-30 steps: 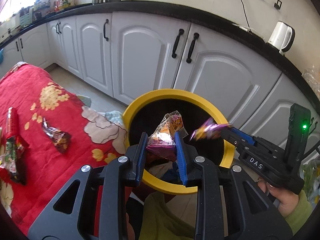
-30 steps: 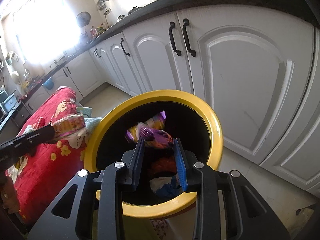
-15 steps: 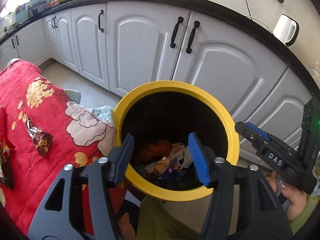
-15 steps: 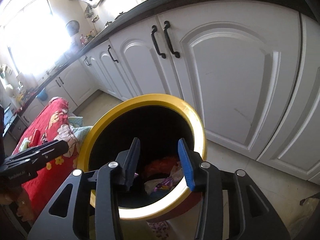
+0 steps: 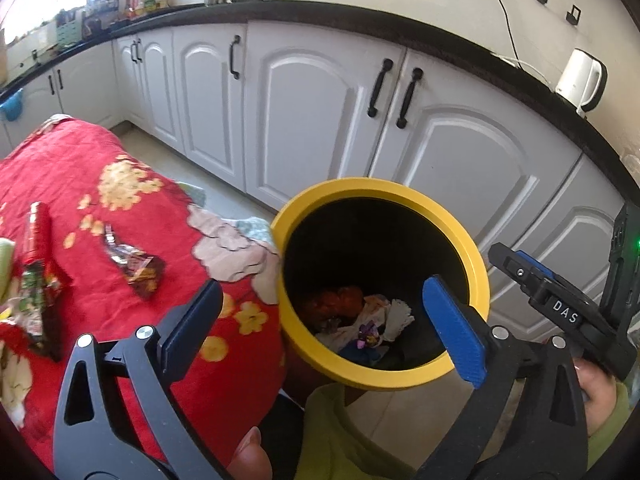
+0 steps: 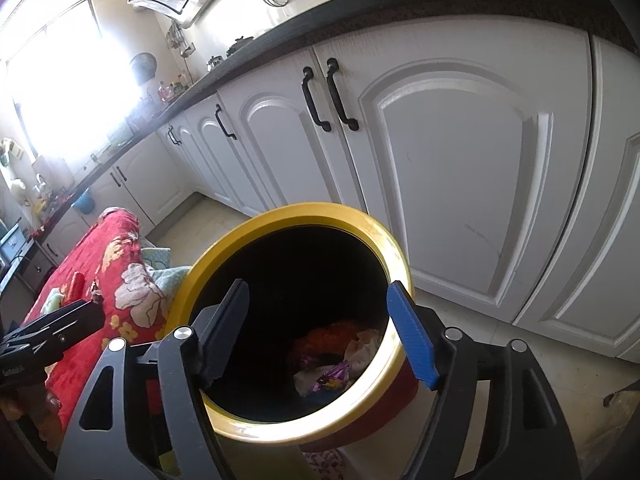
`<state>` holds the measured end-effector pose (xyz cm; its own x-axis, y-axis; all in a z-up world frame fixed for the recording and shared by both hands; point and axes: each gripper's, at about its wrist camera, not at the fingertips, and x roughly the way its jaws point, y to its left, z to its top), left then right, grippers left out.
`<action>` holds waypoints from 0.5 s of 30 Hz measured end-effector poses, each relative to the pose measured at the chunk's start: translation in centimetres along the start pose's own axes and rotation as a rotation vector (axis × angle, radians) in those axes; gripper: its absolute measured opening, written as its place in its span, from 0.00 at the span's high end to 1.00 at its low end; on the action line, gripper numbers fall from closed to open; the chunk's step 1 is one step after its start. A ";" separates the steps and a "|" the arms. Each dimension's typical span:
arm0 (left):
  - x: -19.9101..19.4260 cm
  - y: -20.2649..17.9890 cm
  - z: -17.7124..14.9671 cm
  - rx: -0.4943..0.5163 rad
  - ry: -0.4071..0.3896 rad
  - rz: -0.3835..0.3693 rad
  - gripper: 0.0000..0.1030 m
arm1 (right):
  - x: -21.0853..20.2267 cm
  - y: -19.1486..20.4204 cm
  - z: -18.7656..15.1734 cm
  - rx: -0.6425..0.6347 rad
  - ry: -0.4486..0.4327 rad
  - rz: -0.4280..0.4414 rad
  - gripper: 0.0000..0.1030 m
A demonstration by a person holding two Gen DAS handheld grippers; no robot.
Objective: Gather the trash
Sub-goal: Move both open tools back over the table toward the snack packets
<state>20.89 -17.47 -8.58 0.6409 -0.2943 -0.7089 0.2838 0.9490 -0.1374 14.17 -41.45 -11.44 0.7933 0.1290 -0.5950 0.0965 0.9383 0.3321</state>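
— Where do the two grippers stand?

— Both hang over the yellow-rimmed bin (image 5: 478, 276). The left gripper (image 5: 324, 322) has just been opening and its jaws now gape wide with nothing between them. The right gripper (image 6: 326, 330) has been opening too and is also empty.

— And the trash?

— A heap of wrappers (image 5: 362, 328) lies at the bottom of the bin, orange, white and purple among them. Two more pieces rest on the red flowered blanket (image 5: 100, 160) beside the bin: a dark foil wrapper (image 5: 134, 266) and, further left, a long red and green packet (image 5: 36, 276)

— What is behind?

— White cabinet doors (image 6: 460, 168) under a black counter, with a white kettle (image 5: 578, 78) on it
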 end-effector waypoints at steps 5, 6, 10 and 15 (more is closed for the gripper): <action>-1.4 1.3 -0.1 -0.028 -0.022 0.015 0.11 | -0.4 1.1 0.1 -0.020 -0.005 0.012 0.28; -1.7 1.5 -0.1 -0.033 -0.026 0.019 0.11 | -0.4 1.3 0.1 -0.024 -0.005 0.014 0.28; -2.7 2.5 -0.3 -0.052 -0.044 0.028 0.11 | -0.7 2.2 0.1 -0.040 -0.007 0.024 0.28; -3.9 3.4 -0.4 -0.065 -0.070 0.039 0.11 | -1.2 3.6 0.2 -0.060 -0.015 0.040 0.26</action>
<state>19.02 -13.05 -6.56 0.6996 -0.2617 -0.6649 0.2117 0.9646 -0.1570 13.68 -38.30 -9.40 0.8049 0.1625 -0.5708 0.0284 0.9502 0.3105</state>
